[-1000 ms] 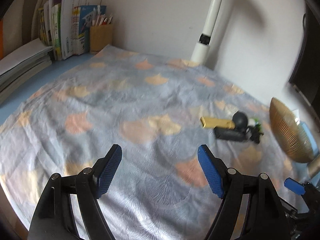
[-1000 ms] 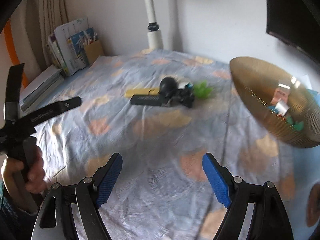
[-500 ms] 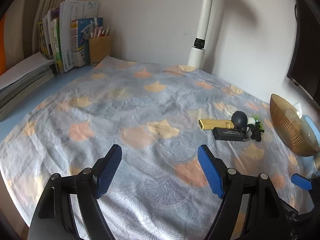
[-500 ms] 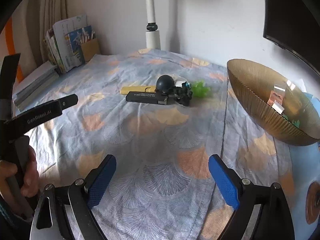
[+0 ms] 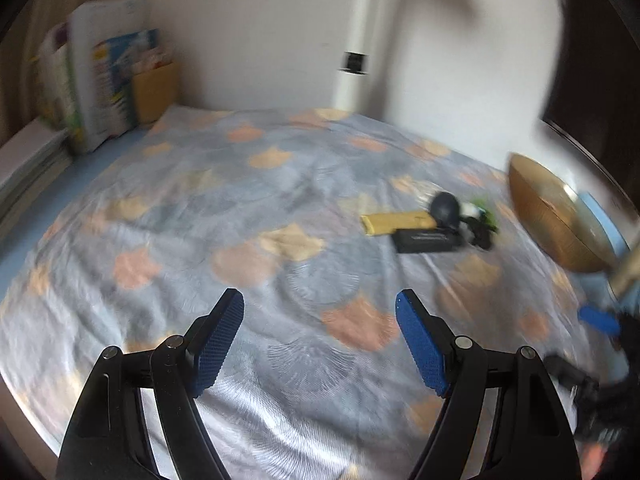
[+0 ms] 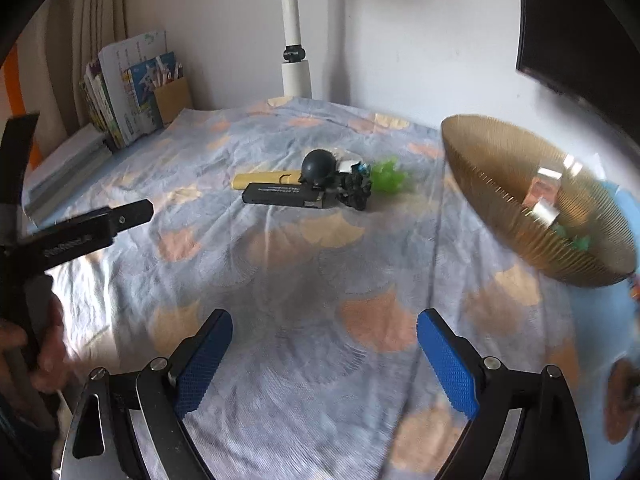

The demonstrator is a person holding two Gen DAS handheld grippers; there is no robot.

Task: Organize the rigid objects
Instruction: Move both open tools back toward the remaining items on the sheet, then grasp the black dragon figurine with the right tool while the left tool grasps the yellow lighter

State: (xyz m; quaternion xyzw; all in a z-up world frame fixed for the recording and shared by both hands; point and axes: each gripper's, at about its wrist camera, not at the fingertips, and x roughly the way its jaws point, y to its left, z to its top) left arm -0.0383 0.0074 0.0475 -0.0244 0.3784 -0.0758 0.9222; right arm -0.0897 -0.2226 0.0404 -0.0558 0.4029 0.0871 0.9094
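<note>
The left gripper (image 5: pixel 320 320) hangs with jaws apart and empty over the patterned cloth (image 6: pixel 280 264); the right gripper (image 6: pixel 324 344) stands wide, empty, its jaws just having opened; a black stick (image 6: pixel 288 196), yellow bar (image 6: pixel 264 178) and dark ball (image 6: pixel 318 164) cluster near the cloth's far edge, beside the gold bowl (image 6: pixel 500 184) towards its right edge.

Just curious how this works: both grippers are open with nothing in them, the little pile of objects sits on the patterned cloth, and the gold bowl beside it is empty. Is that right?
Not quite: the gold bowl is not empty. The right wrist view shows a few small items lying inside it. The rest holds: the left gripper and right gripper are open and hold nothing, and the pile of objects sits on the patterned cloth.
</note>
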